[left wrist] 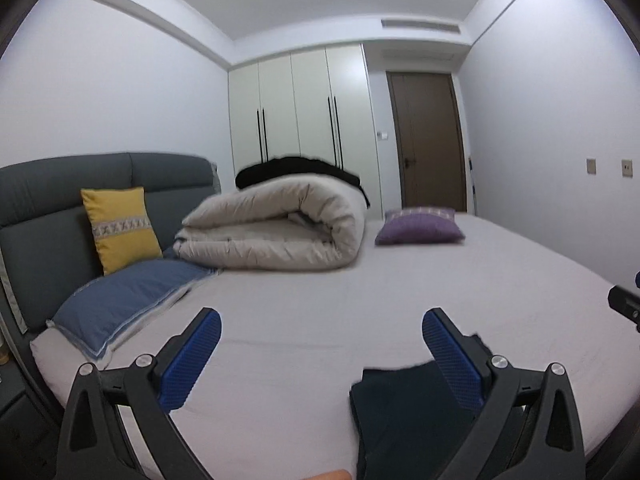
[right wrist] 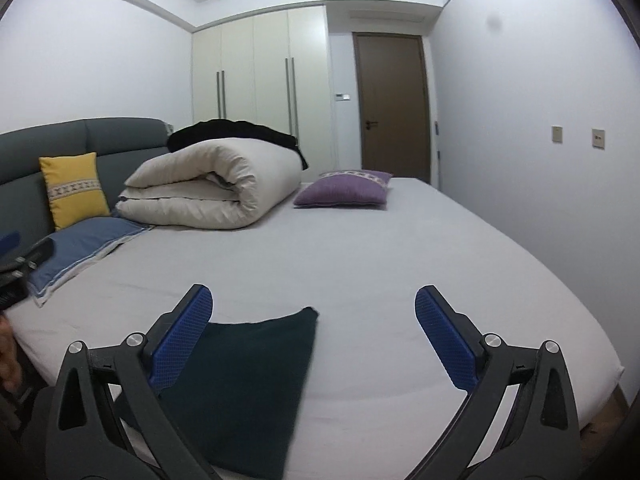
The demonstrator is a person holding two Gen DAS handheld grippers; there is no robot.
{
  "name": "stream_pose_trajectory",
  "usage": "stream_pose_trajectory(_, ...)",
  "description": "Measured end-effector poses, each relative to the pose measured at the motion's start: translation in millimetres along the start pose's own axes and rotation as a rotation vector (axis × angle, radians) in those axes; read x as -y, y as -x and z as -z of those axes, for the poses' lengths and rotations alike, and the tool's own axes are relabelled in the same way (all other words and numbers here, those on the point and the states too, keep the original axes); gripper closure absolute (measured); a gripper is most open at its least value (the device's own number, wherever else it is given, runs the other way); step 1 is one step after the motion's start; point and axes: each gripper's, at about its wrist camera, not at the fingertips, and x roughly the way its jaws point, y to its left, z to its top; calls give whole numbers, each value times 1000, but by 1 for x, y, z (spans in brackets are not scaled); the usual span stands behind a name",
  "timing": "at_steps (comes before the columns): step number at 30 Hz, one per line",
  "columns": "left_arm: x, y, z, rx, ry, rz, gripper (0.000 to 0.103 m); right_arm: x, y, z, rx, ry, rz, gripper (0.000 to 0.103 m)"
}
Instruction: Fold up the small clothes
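Left gripper [left wrist: 322, 326]: jaws wide apart, nothing between the blue pads, hanging a bit above the near edge of the bed [left wrist: 400, 300]. It also peeks in at the left edge of the right wrist view.

Right gripper [right wrist: 314, 304]: same deal, jaws spread and holding nothing, also over the near edge of the bed. Only a black bit of it shows at the far right of the left wrist view.

Dark cloth [right wrist: 256, 376]: the small garment, dark navy or maybe blackish-green, lying flat on the bed at the near edge. Looks folded into a rough rectangle with one corner pointing away. It sits under the right gripper's left finger and spreads toward the middle; in the left wrist view it's down by the left gripper's right finger [left wrist: 404, 412]. Can't tell if either finger actually touches it.

Blue pillow [left wrist: 120, 300]: flat on the bed, left of the cloth, up against the headboard.

Yellow cushion [left wrist: 120, 228]: propped upright on the grey headboard [left wrist: 48, 200], just behind the blue pillow.

Rolled duvet [left wrist: 272, 224]: beige, rolled up on the bed past the cloth, one end touching the blue pillow, something black piled on top.

Purple cushion [right wrist: 344, 190]: on the bed just right of the duvet, far side.

Wardrobe [right wrist: 260, 72]: white doors, beyond the bed.

Door [right wrist: 394, 108]: brown, shut, right of the wardrobe.
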Motion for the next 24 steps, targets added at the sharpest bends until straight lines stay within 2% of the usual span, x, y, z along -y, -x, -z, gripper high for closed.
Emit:
stream_pose_trajectory(3, 5, -13, 7, -79, 14, 41, 0, -4, 1, 3, -58, -14, -32, 0)
stream_pose_trajectory(7, 9, -30, 20, -192, 1, 25, 0, -5, -6, 11, -143, -50, -45, 0)
stream_pose_trajectory(11, 11, -48, 36, -308, 25, 54, 0, -7, -23, 23, -227, -68, -11, 0)
stream_pose_trajectory(17, 18, -61, 60, -408, 32, 75, 0, 2, -51, 43, -356, -136, 48, 0)
stream_pose_trajectory(24, 19, -73, 81, -492, 47, 93, 0, 0, -75, 67, -432, -135, 76, 0)
